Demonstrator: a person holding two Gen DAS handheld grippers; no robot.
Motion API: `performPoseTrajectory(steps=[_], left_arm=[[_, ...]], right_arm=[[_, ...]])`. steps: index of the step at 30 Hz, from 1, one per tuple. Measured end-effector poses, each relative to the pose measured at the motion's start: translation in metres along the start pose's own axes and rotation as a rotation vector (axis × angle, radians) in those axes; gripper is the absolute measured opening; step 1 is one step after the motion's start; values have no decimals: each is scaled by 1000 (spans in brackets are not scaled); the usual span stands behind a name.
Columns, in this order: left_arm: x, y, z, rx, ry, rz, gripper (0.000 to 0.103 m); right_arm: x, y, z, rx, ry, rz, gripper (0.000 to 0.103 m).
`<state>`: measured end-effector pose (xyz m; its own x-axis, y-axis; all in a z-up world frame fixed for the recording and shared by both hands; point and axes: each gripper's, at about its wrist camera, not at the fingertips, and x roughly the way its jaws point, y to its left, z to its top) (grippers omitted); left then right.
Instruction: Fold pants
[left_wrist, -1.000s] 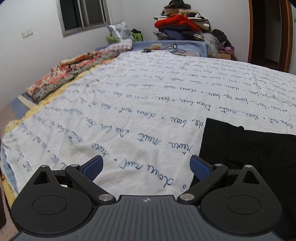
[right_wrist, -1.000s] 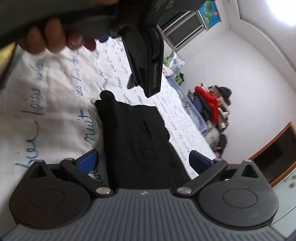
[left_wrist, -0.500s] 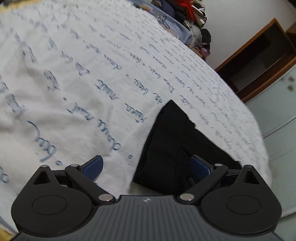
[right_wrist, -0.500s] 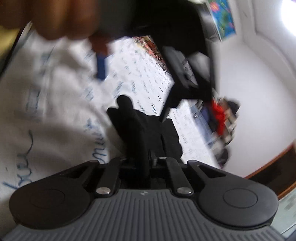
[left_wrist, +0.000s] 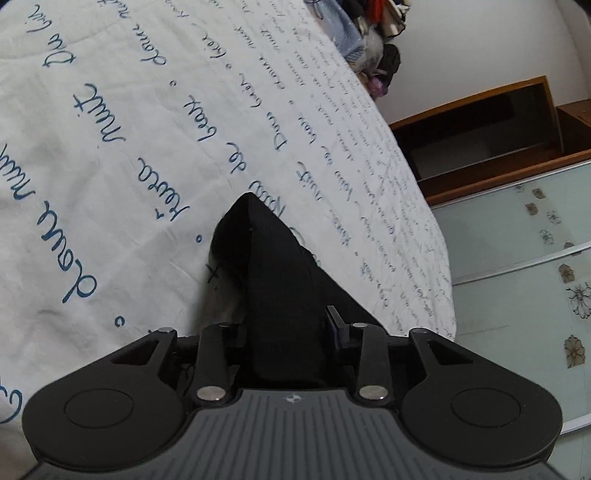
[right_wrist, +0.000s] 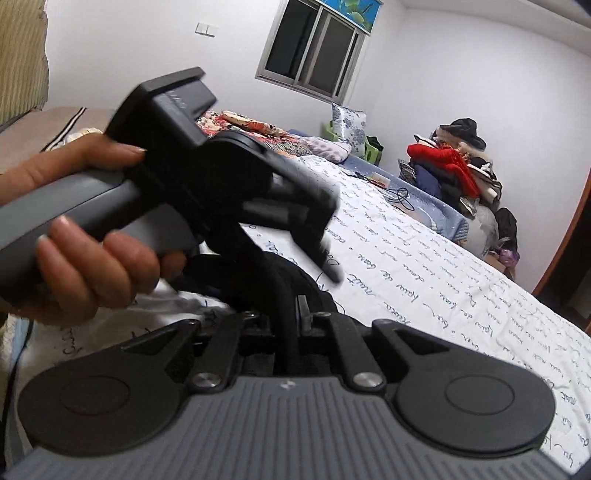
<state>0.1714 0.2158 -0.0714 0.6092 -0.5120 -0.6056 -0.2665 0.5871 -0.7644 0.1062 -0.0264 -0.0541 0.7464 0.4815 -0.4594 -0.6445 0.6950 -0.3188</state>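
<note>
The white bedspread (left_wrist: 110, 155) carries repeated rows of blue cursive handwriting; seen upside down in the left wrist view, the words "nuit", "de" and "beaux" can be made out. The remaining script is too small or distorted to read. A small emblem on each gripper body is illegible.

The pants (left_wrist: 273, 280) lie on a bed (left_wrist: 110, 155) covered by a sheet, near its edge. The left tool (left_wrist: 286, 332) has a bunched fold of the pants between its fingers. The right tool (right_wrist: 291, 325) sits just behind and beside the left tool, with a fold of the pants between its fingers too. A hand (right_wrist: 85, 266) holds the left tool's handle. At the bed's far end lies a pile of clothes (right_wrist: 454, 166), with a window (right_wrist: 314, 62) in the wall behind the bed.
</note>
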Motion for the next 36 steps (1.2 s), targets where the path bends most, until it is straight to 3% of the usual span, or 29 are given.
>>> performPoseTrajectory(steps=[2,3,4,5,6,7,8,11,14,15,16,17,18,21,29,36], left_arm=[[-1,2,-2,8,-24,10,25],[-2,3,-1,13,-31,11,23],[-3,3,-1,14,-39,8,23],[-4,3,0,19,-43,6,23],[-6,3,1,27,-46,5,22],[-9,3,2,33,-49,6,22],[-11,1,1,46,-58,7,22],[-18,-12,-6,111,-96,29,22],[-23,-25,-12,154,-133,52,22],[-26,-30,-13,166,-144,56,22],[-29,-35,-15,178,-154,59,22],[-31,-39,-16,191,-165,60,22],[-34,-45,-17,203,-176,61,22],[-42,-62,-21,233,-199,63,22],[-54,-128,-49,367,-280,61,22],[-52,-185,-86,459,-288,6,22]], right_arm=[[1,6,-2,-21,19,-10,9],[0,11,-3,-41,24,-21,21],[-1,16,-5,-69,34,-33,41],[-3,22,-9,-108,46,-49,52],[-7,28,-14,-145,53,-69,73],[-15,37,-20,-188,58,-100,84],[-19,44,-27,-239,66,-130,84],[-26,57,-49,-335,113,-195,84],[-28,51,-59,-267,127,-208,71],[-26,50,-60,-256,134,-209,53],[-25,52,-59,-255,129,-217,26],[-25,53,-59,-260,111,-227,16],[-24,58,-60,-275,95,-240,12],[-25,61,-62,-293,65,-253,12],[-60,-2,-50,131,-37,-105,12],[-88,-20,-59,228,-114,-94,12]])
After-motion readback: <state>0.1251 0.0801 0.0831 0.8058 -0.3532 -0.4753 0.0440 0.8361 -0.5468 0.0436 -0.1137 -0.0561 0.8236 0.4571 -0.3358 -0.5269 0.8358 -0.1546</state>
